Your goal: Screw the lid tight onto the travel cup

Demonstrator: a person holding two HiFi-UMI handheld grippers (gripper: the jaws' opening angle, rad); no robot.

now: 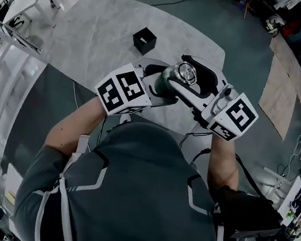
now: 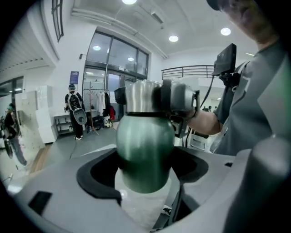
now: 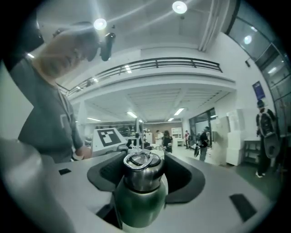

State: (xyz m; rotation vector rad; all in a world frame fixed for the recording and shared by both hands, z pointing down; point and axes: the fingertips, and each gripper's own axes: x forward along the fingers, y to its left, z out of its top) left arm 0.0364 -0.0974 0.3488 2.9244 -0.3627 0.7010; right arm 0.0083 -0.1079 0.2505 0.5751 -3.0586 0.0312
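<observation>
The travel cup [image 2: 145, 150] is the one container I care about here. Its steel lid [image 3: 141, 166] sits on the green body, so I can't see inside. The cup stands roughly upright in mid-air in front of the person's chest, over the near edge of the pale table [image 1: 95, 36].

From the left gripper view, my left gripper [image 2: 146, 172] is clamped on the rounded lower part of the green body, which fills the gap between the black pads [image 2: 97, 179]. From the right gripper view, my right gripper [image 3: 144, 178] comes in from the opposite side, higher up. Its jaws stand wide and are closed round the lid, with the pads against its sides and the ring handle on top showing between them.

Further out on the table sits a small black box [image 1: 144, 40] (open-topped, I think, though I can't make out any contents), well apart from both grippers.
</observation>
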